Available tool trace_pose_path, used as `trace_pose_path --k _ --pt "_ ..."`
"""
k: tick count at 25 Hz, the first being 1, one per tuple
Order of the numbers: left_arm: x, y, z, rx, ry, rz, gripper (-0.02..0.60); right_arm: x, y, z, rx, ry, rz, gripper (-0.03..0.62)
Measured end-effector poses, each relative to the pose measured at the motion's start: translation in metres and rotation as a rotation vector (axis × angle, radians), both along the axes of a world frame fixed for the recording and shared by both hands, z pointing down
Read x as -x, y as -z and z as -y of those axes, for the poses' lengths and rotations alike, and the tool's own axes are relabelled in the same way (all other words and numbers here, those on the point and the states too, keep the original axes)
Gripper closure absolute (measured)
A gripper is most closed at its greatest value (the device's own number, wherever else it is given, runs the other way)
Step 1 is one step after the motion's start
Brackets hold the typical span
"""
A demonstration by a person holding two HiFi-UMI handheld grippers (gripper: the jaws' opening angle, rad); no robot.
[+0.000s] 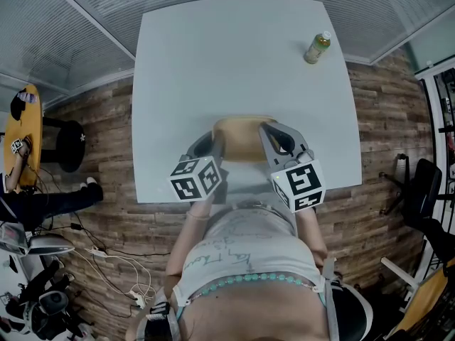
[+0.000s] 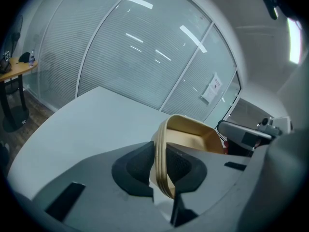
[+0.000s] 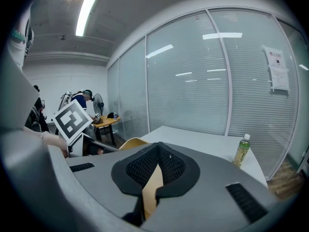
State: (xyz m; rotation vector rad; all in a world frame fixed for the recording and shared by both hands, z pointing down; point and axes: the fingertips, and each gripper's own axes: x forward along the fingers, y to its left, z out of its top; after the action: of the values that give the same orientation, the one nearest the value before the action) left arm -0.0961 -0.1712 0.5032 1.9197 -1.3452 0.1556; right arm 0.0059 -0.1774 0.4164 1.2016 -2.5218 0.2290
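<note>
Both grips are made: the left tongs (image 1: 215, 146) and right tongs (image 1: 269, 139) each clamp a rim of the beige tray (image 1: 242, 135) between them. The bottle (image 1: 318, 47) stands untouched, well beyond.

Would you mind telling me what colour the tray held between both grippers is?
The tray is pale tan; the left gripper view shows it best.
</note>
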Motion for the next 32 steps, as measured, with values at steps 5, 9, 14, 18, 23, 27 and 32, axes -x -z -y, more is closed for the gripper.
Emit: trace_pose_path --k 5,9,14,18,23,27,32 --pt "-0.0016 0.0001 0.0007 0.002 0.000 -0.001 0.543 -0.0010 -0.0004 0.0006 0.004 0.003 0.000 0.594" --pt "-0.0011 -0.0010 0.0014 0.005 0.000 -0.003 0.543 0.0000 -0.0011 0.0017 0.005 0.004 0.001 0.594" --pt "-0.0003 -0.0009 0.0010 0.003 -0.001 -0.004 0.543 0.0013 -0.0011 0.0010 0.004 0.005 -0.001 0.594" --pt "-0.0009 -0.0003 0.0011 0.003 -0.003 -0.004 0.543 0.0010 -0.0008 0.0013 0.006 0.005 -0.001 0.594" --pt "-0.0003 -0.0001 0.0001 0.004 -0.003 -0.005 0.543 0.0018 -0.0007 0.0006 0.007 0.006 -0.003 0.594" --pt "-0.0007 0.0008 -0.0014 0.002 -0.003 -0.006 0.543 0.0020 -0.0002 -0.0009 0.006 0.008 -0.004 0.594" --pt "-0.0023 0.0005 -0.0011 0.002 -0.005 -0.004 0.543 0.0008 -0.0007 -0.0008 0.008 0.011 -0.004 0.594"
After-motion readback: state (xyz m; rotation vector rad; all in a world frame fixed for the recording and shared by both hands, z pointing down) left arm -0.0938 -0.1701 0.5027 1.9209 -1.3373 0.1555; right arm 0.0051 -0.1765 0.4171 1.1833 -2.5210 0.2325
